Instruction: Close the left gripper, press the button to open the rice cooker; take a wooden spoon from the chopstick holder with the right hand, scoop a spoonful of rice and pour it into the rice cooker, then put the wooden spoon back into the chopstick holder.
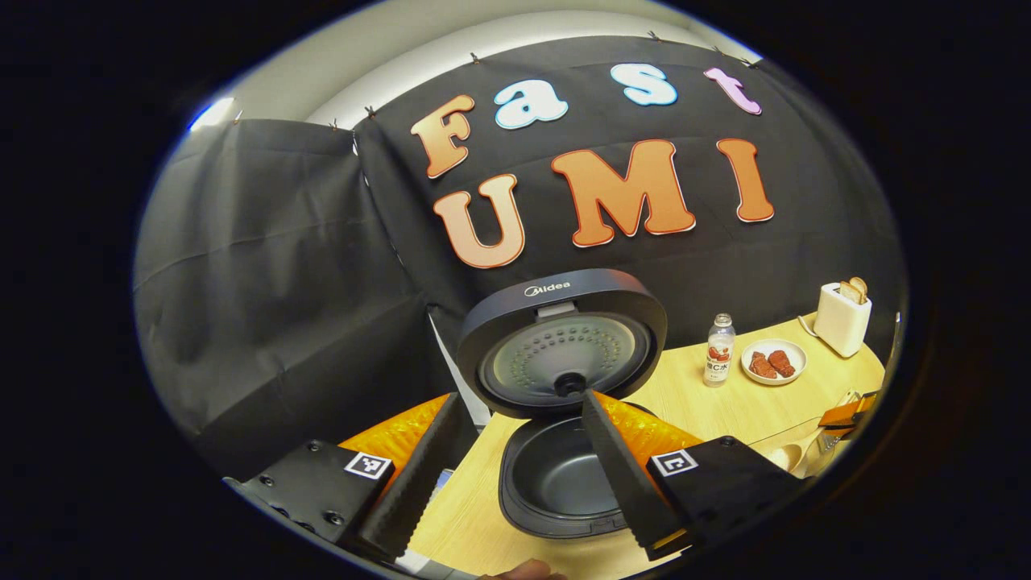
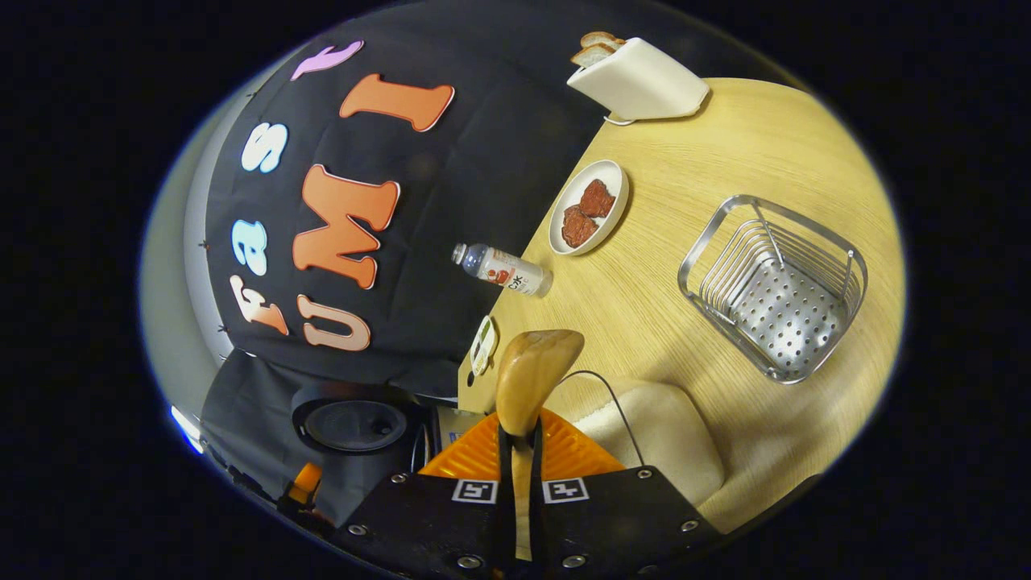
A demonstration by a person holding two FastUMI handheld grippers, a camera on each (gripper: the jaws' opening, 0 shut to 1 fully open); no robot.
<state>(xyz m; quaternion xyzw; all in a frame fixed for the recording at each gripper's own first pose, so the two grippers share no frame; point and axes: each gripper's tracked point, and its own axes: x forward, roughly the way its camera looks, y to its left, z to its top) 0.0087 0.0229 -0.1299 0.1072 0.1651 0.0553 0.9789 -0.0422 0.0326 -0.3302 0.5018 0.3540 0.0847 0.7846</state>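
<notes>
The dark rice cooker stands open, its lid [image 1: 564, 346] upright and its inner pot [image 1: 564, 475] showing a bare dark inside. My left gripper [image 1: 522, 399] hovers open just in front of the pot, one finger on each side of it. My right gripper [image 2: 519, 435] is shut on the handle of the wooden spoon [image 2: 536, 370], whose bowl points away from me over the table. A pale container of rice [image 2: 660, 435] with a thin wire handle lies just beside the spoon. The metal chopstick holder [image 2: 773, 290] stands farther off on the table. The cooker lid [image 2: 350, 419] shows low on the left.
On the light wooden table [image 2: 725, 145] are a small bottle [image 2: 503, 270], a white plate [image 2: 616, 181] holding pieces of meat, and a white toaster [image 2: 636, 76] with bread. The same bottle [image 1: 719, 350], plate [image 1: 773, 377] and toaster [image 1: 842, 318] stand right of the cooker.
</notes>
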